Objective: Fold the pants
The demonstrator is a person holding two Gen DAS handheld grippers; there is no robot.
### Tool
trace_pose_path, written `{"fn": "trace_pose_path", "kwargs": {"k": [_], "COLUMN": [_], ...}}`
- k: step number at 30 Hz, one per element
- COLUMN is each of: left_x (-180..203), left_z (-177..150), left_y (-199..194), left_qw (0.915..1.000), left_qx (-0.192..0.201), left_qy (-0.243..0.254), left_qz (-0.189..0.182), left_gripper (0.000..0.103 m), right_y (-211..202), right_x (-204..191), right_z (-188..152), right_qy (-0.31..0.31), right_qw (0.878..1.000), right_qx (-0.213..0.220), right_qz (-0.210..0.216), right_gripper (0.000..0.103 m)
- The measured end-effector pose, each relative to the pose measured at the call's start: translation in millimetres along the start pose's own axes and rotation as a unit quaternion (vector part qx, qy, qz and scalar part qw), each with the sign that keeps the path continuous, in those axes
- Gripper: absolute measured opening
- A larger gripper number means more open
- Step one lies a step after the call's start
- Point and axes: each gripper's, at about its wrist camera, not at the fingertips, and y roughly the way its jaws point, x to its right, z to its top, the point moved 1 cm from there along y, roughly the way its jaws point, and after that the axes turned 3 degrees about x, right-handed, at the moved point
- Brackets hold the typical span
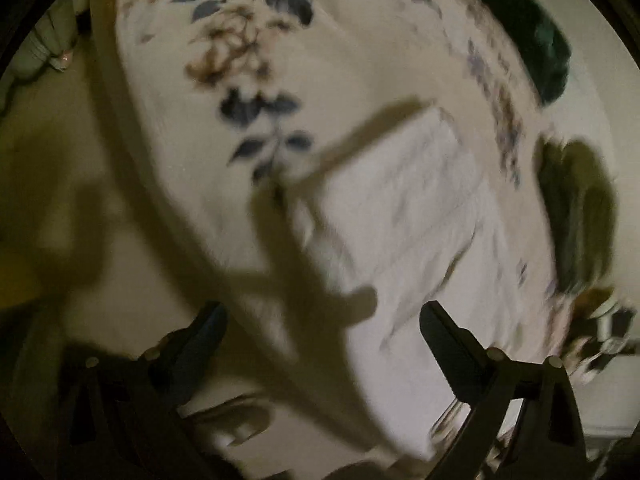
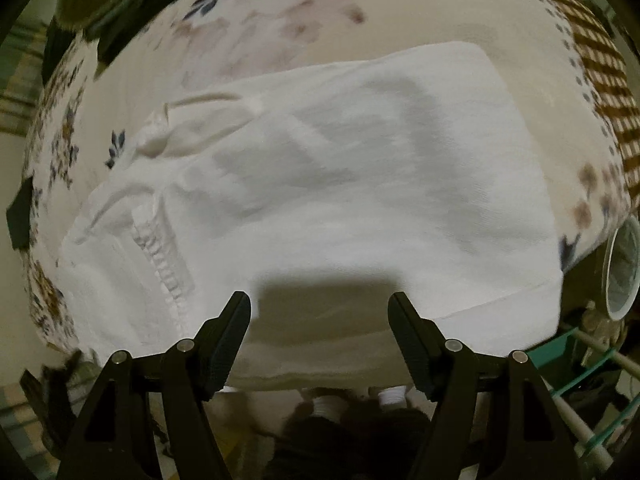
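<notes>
White pants [image 2: 340, 184] lie folded flat on a flowered bed cover [image 2: 320, 8], with the elastic waistband at the left [image 2: 160, 256]. My right gripper [image 2: 319, 312] is open and empty, hovering over the near edge of the pants. In the left wrist view the pants [image 1: 400, 208] lie right of centre on the bed cover [image 1: 360, 40], blurred by motion. My left gripper [image 1: 320, 320] is open and empty above the near end of the pants.
A dark green cloth [image 1: 536, 40] lies at the far right of the bed and another dark item [image 1: 576, 208] at the right edge. A brown checked fabric [image 2: 600, 80] lies at the right. A round white object [image 2: 620, 268] and a rack [image 2: 580, 360] stand beside the bed.
</notes>
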Motion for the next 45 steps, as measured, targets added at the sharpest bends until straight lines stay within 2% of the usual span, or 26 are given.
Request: {"fn": "trace_pose_path", "kwargs": {"k": [1,2,3,4,5,8,10,11,12,16,17,18,21,25,28,31,34,36,38,41,45], "left_x": [0,2,2,0,0,5,2,1,1,15,19,19,27,49,83,126,173,207,233,274,310], "left_z": [6,10,16,21,23,29,31,30,29,34,34,35,32,25,12,-10,-42,-72,-97,-146,-205], "left_y": [4,9,17,24,26,27,29,28,28,31,31,30,27,-5,-40,-74,-101,-112,-112,-99,-64], "left_qw": [0.9999,0.9998,0.9996,0.9995,0.9994,0.9981,0.9971,0.9957,0.9951,0.9944,0.9938,0.9936,0.9917,0.9855,0.9762,0.9629,0.9454,0.9317,0.9225,0.907,0.8908], "left_qx": [0.009,0.014,0.015,0.011,0.014,0.033,0.04,0.047,0.05,0.07,0.077,0.08,0.088,0.115,0.132,0.138,0.135,0.119,0.102,0.057,0.006], "left_qy": [0.003,0.01,0.014,0.014,0.015,0.013,0.003,-0.001,0.002,0.014,0.015,0.014,0.024,0.06,0.103,0.16,0.216,0.252,0.278,0.318,0.363], "left_qz": [-0.008,-0.012,-0.019,-0.028,-0.029,-0.05,-0.064,-0.08,-0.086,-0.078,-0.079,-0.078,-0.09,-0.109,-0.138,-0.168,-0.203,-0.233,-0.248,-0.271,-0.273], "left_gripper": [0.095,0.087,0.069,0.057,0.054,0.053,0.059,0.068,0.073,0.074,0.064,0.039,0.029,0.027,0.026,0.025,0.025,0.025,0.025,0.025,0.025], "right_y": [2,7,8,12,17,21,22,22,22,22,23,24,23,16,7,-16,-40,-62,-81,-100,-110], "right_x": [-4,-13,-18,-24,-31,-37,-35,-34,-33,-30,-31,-32,-29,-15,-1,23,50,76,106,152,211], "right_z": [1,3,5,6,9,14,17,18,19,21,22,23,23,21,20,18,16,15,14,12,9], "right_qy": [-0.003,-0.005,-0.006,-0.008,-0.01,-0.005,0.001,0.003,0.006,0.011,0.01,0.01,0.008,0.011,0.022,0.042,0.064,0.085,0.11,0.143,0.187], "right_qw": [1.0,1.0,1.0,1.0,1.0,1.0,1.0,1.0,1.0,1.0,1.0,1.0,1.0,1.0,0.999,0.998,0.995,0.993,0.989,0.984,0.975], "right_qx": [-0.001,-0.002,-0.002,-0.003,-0.004,-0.009,-0.01,-0.011,-0.011,-0.01,-0.009,-0.008,-0.002,0.003,0.008,0.022,0.039,0.054,0.071,0.093,0.109], "right_qz": [-0.003,-0.006,-0.007,-0.008,-0.01,-0.01,-0.007,-0.006,-0.005,-0.001,0.0,0.002,0.008,0.016,0.027,0.045,0.058,0.063,0.066,0.057,0.04], "right_gripper": [0.073,0.073,0.073,0.073,0.073,0.073,0.073,0.073,0.073,0.073,0.073,0.073,0.073,0.073,0.073,0.073,0.073,0.073,0.073,0.073,0.073]}}
